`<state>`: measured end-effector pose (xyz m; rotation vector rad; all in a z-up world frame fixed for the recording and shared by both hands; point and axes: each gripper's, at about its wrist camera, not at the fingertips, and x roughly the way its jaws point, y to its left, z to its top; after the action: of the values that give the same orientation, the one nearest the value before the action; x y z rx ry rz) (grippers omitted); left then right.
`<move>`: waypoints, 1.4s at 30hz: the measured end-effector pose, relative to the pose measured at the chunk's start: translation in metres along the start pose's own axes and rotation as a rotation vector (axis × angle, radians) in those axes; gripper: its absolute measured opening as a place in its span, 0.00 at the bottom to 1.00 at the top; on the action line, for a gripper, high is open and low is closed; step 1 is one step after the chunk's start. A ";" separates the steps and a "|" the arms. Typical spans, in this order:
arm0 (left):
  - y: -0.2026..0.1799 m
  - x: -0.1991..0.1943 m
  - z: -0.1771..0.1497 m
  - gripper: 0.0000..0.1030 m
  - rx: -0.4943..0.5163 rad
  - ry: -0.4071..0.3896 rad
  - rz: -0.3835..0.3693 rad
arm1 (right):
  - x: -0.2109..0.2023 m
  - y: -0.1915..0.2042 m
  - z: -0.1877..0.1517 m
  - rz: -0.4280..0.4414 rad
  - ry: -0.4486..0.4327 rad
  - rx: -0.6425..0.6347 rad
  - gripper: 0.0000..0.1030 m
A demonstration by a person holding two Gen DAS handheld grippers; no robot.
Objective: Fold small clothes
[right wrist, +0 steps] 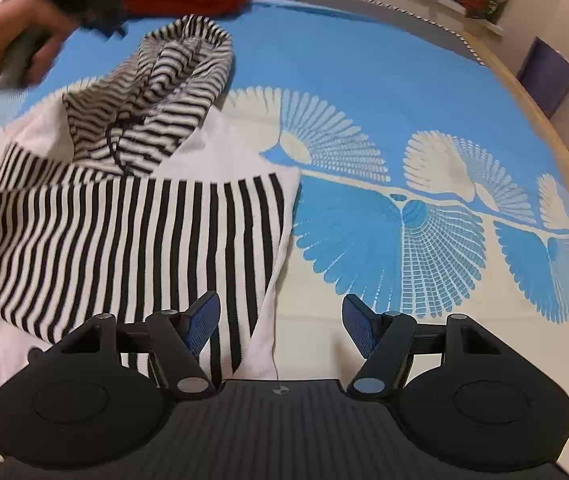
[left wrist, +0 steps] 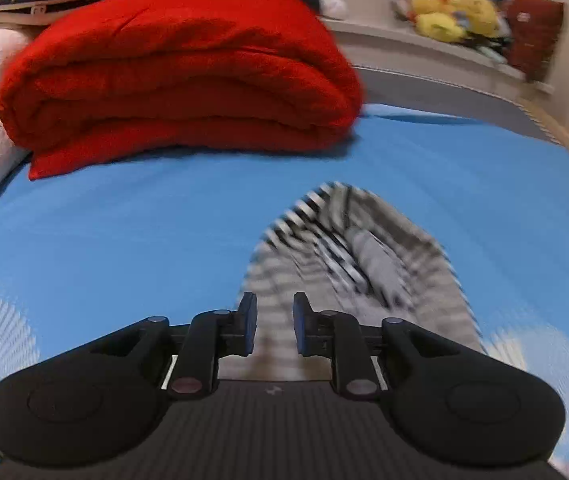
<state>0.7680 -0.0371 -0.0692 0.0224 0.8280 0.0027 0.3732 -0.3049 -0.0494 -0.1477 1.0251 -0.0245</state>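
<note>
Striped hooded garment (right wrist: 132,200): flat on blue patterned sheet (right wrist: 364,92); whole only in right view, blurred hood in left. Right gripper (right wrist: 280,320): wide, empty. Left gripper (left wrist: 274,326): narrow gap, grip uncertain. Red blanket (left wrist: 180,72): behind

Each tool, the left tool (left wrist: 275,329) and the right tool (right wrist: 281,325), is matte black with a ribbed body, two rounded lobes, linkage arms with metal pivot pins and blue ridged pads (right wrist: 203,326), and a bare-skinned hand (right wrist: 2,46) shows blurred.
</note>
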 end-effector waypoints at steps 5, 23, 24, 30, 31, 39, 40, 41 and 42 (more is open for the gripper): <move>-0.007 0.066 0.029 0.65 -0.039 0.038 0.069 | 0.013 -0.001 -0.003 -0.024 0.035 -0.036 0.67; -0.026 -0.008 0.015 0.01 0.141 -0.096 -0.118 | 0.011 -0.034 0.011 -0.077 -0.001 0.094 0.64; -0.024 -0.035 0.005 0.01 0.159 -0.122 -0.160 | 0.008 -0.037 0.012 -0.077 -0.010 0.113 0.63; -0.002 -0.230 -0.127 0.01 0.288 -0.150 -0.452 | -0.029 -0.061 0.022 -0.047 -0.176 0.332 0.15; 0.006 -0.258 -0.159 0.01 0.310 -0.107 -0.490 | -0.037 -0.063 0.022 -0.032 -0.209 0.365 0.15; 0.065 -0.319 -0.226 0.41 0.204 0.145 -0.384 | -0.056 -0.062 0.019 0.149 -0.249 0.501 0.18; 0.074 -0.315 -0.219 0.44 0.104 0.125 -0.377 | -0.054 -0.059 0.019 0.179 -0.236 0.509 0.20; 0.083 -0.310 -0.215 0.44 0.023 0.121 -0.370 | -0.051 -0.055 0.019 0.213 -0.219 0.511 0.22; 0.089 -0.299 -0.212 0.44 -0.064 0.127 -0.356 | -0.047 -0.049 0.019 0.249 -0.197 0.508 0.23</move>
<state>0.4101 0.0531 0.0093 -0.1871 0.9490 -0.3074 0.3675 -0.3473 0.0064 0.4325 0.8068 -0.0417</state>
